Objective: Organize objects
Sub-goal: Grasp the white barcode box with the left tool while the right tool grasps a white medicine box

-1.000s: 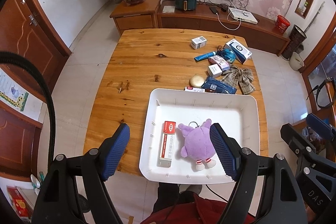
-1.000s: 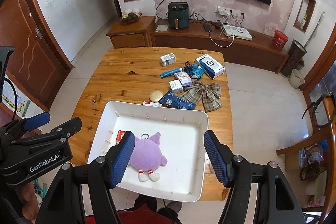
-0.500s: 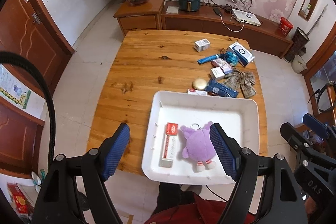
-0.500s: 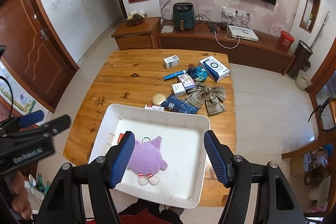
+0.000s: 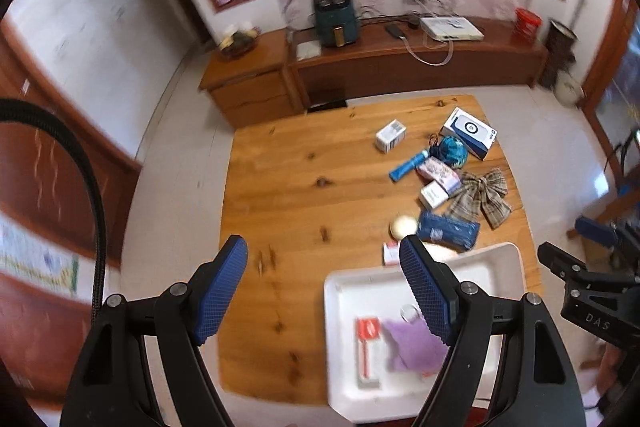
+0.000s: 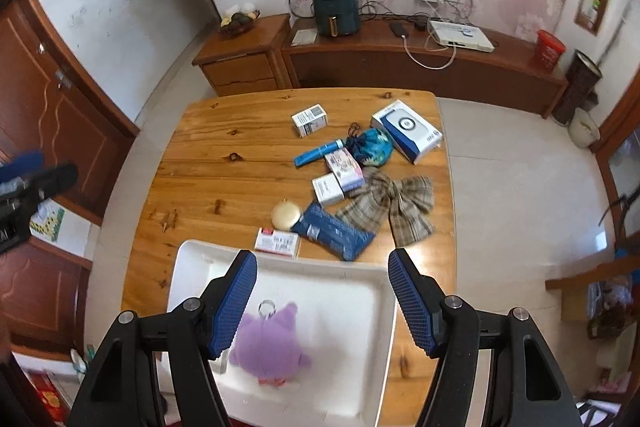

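A wooden table (image 6: pixel 224 163) seen from above. The left gripper (image 5: pixel 322 283) hangs wide and empty over bare wood. The right gripper (image 6: pixel 322 301), jaws apart and empty, hovers above a white tray (image 6: pixel 352 291) holding a purple plush toy (image 6: pixel 270 339). Small boxes and a plaid bow (image 6: pixel 394 205) lie beyond.

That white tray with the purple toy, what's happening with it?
A person holding two grippers is tidying the wooden table. The white tray already holds a purple plush toy and a red and white box. Both the left gripper and right gripper are open and empty. Other things wait on the table.
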Demonstrator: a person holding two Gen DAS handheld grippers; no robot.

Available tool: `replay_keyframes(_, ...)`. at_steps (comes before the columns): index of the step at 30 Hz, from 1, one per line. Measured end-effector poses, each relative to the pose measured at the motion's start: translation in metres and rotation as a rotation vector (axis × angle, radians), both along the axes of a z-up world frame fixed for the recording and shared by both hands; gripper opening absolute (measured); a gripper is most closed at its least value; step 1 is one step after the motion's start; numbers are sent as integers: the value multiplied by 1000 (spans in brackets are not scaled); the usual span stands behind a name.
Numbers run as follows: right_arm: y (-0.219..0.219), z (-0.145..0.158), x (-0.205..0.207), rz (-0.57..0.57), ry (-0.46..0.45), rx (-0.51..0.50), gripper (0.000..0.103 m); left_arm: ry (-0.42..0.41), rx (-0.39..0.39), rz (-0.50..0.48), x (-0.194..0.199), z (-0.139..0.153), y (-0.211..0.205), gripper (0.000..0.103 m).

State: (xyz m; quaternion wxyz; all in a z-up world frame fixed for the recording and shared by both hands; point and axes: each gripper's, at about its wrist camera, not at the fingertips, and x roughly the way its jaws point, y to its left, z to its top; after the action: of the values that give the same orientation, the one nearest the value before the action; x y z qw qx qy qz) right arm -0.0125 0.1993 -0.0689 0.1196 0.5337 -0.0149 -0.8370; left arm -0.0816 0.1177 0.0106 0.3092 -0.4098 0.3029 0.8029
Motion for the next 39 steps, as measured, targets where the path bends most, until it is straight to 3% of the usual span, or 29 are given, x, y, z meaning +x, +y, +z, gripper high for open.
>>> replay_keyframes(4,-17,-21,-38,33,4,27,69,15,-86,-92,-34,-15,40,81)
replay_keyframes(10,-35,-79,-90,53,-45,-36,69,30,-203,-229,-86,-69,103,81)
replay_keyframes(16,-38,-139,-117,37,-96,-72,69,-71,-238,-332,-132,-146,163,81)
replay_keyframes(23,-29,-194,-137,8,-185,-89,69,-183,-243,-407,-156,-223,220,81)
replay_keyframes(32,-35,-225,-151,54,-305,-107,69,-191,-247,-454,-151,-266,254,81)
replay_keyframes(39,-44,-233,-161,72,-312,-77,69,-237,-213,-411,-159,-280,262,80)
